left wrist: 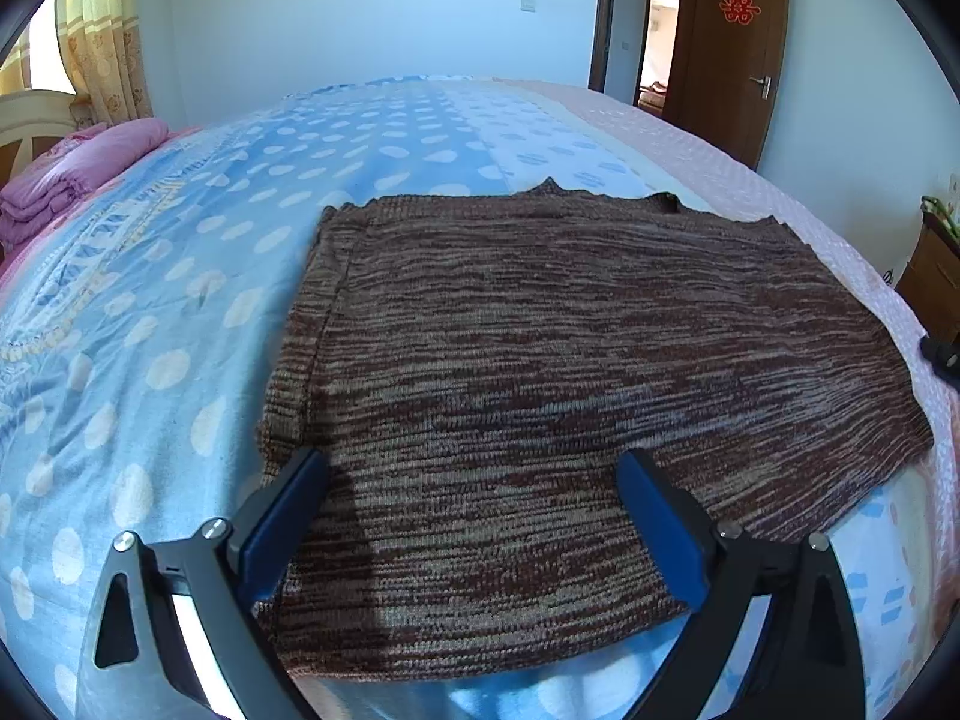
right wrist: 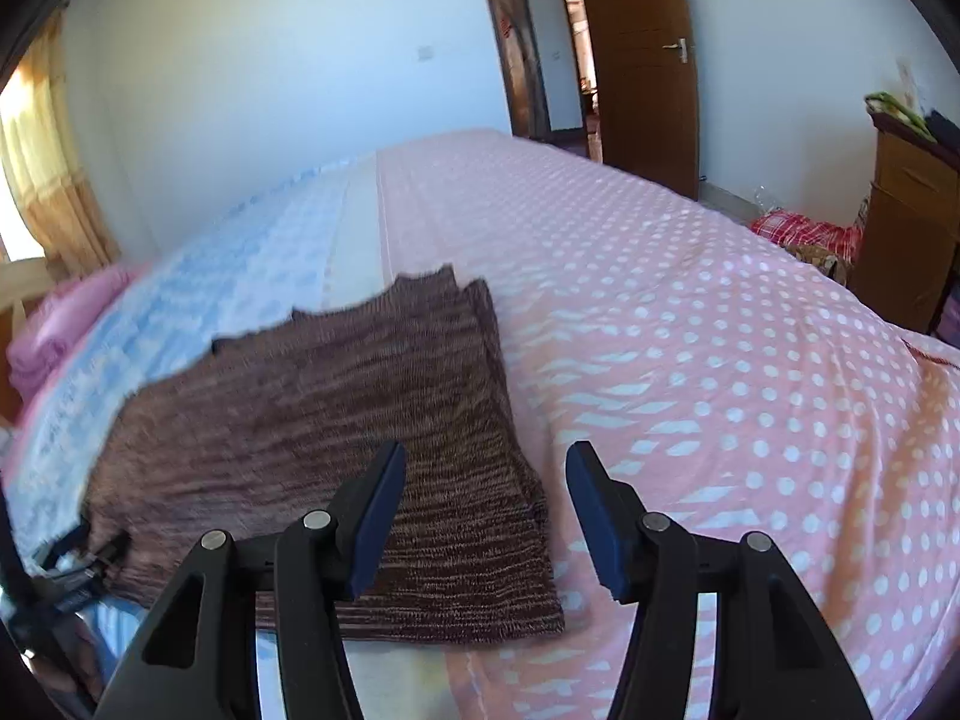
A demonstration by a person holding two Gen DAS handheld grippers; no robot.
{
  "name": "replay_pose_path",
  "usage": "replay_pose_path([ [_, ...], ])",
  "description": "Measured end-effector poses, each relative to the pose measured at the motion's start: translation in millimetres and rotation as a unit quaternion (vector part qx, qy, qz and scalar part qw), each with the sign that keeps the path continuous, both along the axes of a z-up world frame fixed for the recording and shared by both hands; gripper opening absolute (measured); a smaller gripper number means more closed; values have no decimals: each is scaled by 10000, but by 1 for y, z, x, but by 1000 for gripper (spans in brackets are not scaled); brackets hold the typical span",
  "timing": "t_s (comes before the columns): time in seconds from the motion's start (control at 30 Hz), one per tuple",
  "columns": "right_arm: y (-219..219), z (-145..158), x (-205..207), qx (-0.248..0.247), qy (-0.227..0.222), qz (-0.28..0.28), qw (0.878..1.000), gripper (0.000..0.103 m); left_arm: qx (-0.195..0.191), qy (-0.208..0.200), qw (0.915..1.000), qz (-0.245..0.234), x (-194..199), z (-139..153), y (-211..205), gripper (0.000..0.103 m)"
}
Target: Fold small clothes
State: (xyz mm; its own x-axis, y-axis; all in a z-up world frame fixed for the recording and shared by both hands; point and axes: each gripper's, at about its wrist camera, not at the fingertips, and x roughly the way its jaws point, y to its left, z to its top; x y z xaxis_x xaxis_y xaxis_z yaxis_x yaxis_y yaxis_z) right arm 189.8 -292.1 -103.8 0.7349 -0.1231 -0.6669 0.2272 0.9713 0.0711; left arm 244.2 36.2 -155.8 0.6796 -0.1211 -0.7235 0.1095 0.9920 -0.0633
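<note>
Left wrist view looks down a bed (left wrist: 180,276) spread with a blue sheet of pale dots; a pink quilt (left wrist: 78,162), folded soft and puffy, lies at the far left by a yellow curtain (left wrist: 102,42), and a brown wooden door (left wrist: 729,54) with a red paper cutting stands open at the back. A knitted sweater (left wrist: 570,372), brown streaked with grey and rust in fine ribs, lies folded flat into a rough rectangle on the bed. The left claw (left wrist: 474,516) is spread wide above its near edge, blue pads clear of the wool, gripping nothing. In the right wrist view the right claw (right wrist: 486,510) is partly open and empty over the sweater's (right wrist: 312,438) right near corner, where the sheet turns pink with white dots. A wooden cabinet (right wrist: 906,228) stands off the bed's far right side.
</note>
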Motion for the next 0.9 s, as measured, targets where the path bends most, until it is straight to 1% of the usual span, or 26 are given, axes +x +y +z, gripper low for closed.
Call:
replay_pose_path([
  [0.03,4,-6,3,-136,47,18,9999,52,-36,7,10000,-15,0,0,0,101],
  [0.07,7,-10,5,-227,83,65,9997,43,-33,5,10000,-20,0,0,0,101],
  [0.1,9,-16,8,-329,150,107,9993,26,-2,-9,10000,-33,0,0,0,101],
  [0.13,12,-20,9,-491,237,114,9984,16,15,-8,10000,-31,0,0,-1,101],
  [0.17,13,-23,10,-676,275,116,9973,9,19,-7,10000,-35,0,0,-1,101],
  [0.2,15,-22,9,-727,265,154,9969,6,6,-6,10000,-39,0,0,-1,101],
  [0.23,16,-21,7,-706,263,184,9970,4,-8,-5,10000,-45,0,-1,0,101],
  [0.3,17,-19,2,-748,264,185,9967,4,-34,-2,10000,-58,0,-1,0,102],
  [0.4,14,-23,-7,-907,430,-19,9949,1,-42,2,10000,-66,1,-1,0,103],
  [0.53,8,-24,-13,-880,478,-204,9948,1,-42,2,10000,-66,2,-1,0,103],
  [0.7,16,-25,-14,-1164,436,-248,9919,2,-8,-3,10000,-59,2,-1,0,103],
  [0.77,17,-16,-22,-1150,270,-391,9922,2,-12,-1,10000,-63,2,-1,0,103],
  [0.83,23,0,-37,-1275,-184,-521,9903,2,9,2,10000,-60,3,-2,-1,103],
  [0.87,31,8,-42,-1342,-378,-432,9893,2,25,3,10000,-56,3,-2,-1,103],
  [0.9,38,13,-43,-1347,-476,-272,9894,2,50,4,10000,-49,3,-2,-2,103],
])
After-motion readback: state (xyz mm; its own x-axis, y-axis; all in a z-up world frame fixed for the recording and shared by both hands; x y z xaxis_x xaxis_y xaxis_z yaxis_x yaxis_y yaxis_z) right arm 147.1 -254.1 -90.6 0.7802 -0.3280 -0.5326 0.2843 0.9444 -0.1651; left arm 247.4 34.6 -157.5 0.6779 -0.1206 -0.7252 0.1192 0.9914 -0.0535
